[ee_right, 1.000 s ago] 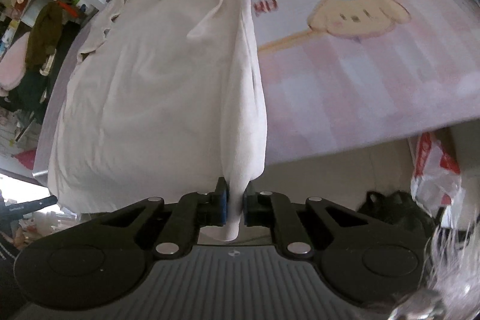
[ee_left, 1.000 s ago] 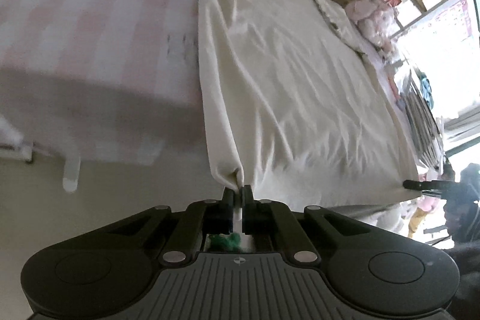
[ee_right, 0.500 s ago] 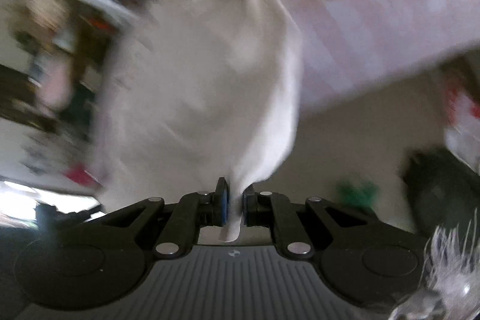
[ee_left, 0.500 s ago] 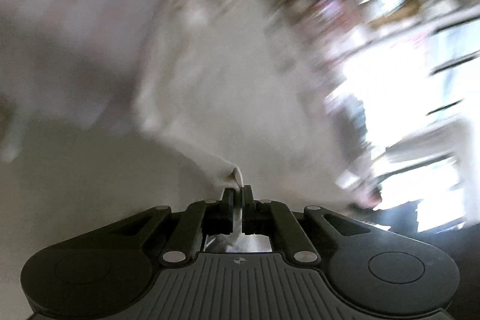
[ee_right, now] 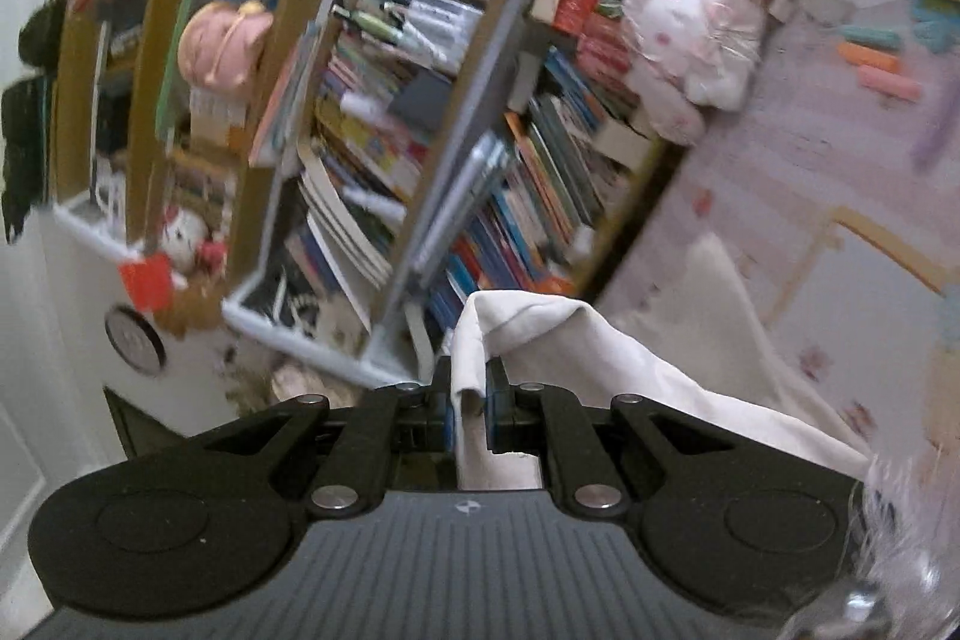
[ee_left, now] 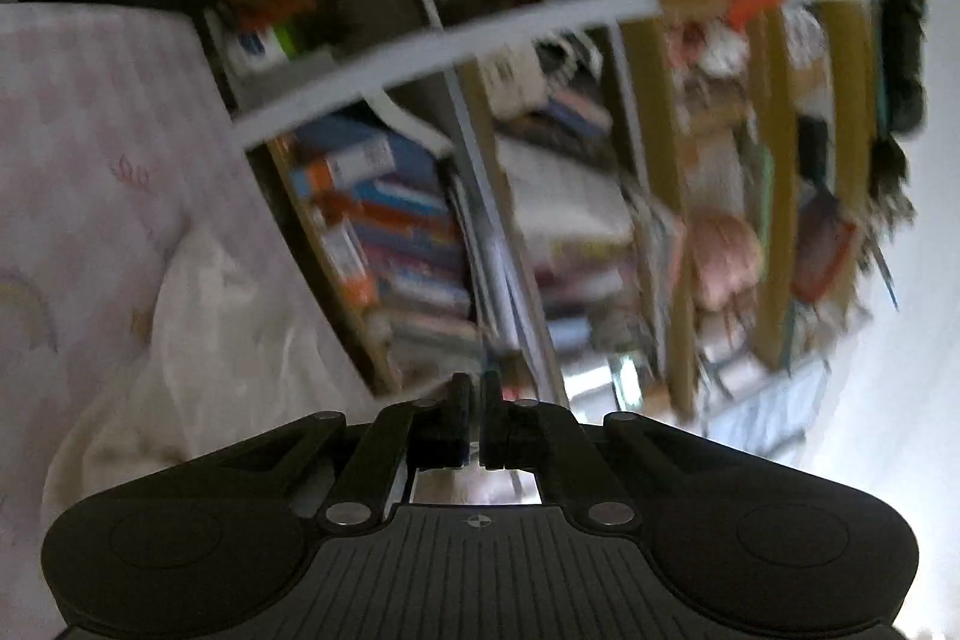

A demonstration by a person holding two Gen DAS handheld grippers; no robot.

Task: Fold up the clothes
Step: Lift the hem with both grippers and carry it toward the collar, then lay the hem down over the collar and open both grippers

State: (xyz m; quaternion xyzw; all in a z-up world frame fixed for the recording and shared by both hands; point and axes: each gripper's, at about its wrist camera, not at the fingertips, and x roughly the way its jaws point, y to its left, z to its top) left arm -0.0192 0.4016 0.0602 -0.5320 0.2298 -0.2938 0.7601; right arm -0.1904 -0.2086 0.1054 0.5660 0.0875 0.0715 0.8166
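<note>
The step in hand looks like the lengthwise fold: carrying the hem of the garment (ee_right: 606, 370) up and over toward its collar end. The right gripper (ee_right: 469, 400) has its jaws nearly together, pinching a bunched cream corner that stands up between them and drapes away to the right over the pink bedspread (ee_right: 798, 172). The left gripper (ee_left: 472, 415) shows only a narrow slit between its jaws; whether cloth sits in it cannot be told (the view is blurred and tilted up at the shelves). In the left view the rest of the cloth lies in a rumpled heap on the bed, low and to the left of the tool.

The next move, as I judge it, calls for lowering both corners level onto the far end of the cloth so the edges meet, then letting go.

Counted: one garment, two grippers, one bed. Behind it stands one bookcase (ee_right: 420, 112) crammed with books, and a white plush toy (ee_right: 702, 34) sits at its foot.
</note>
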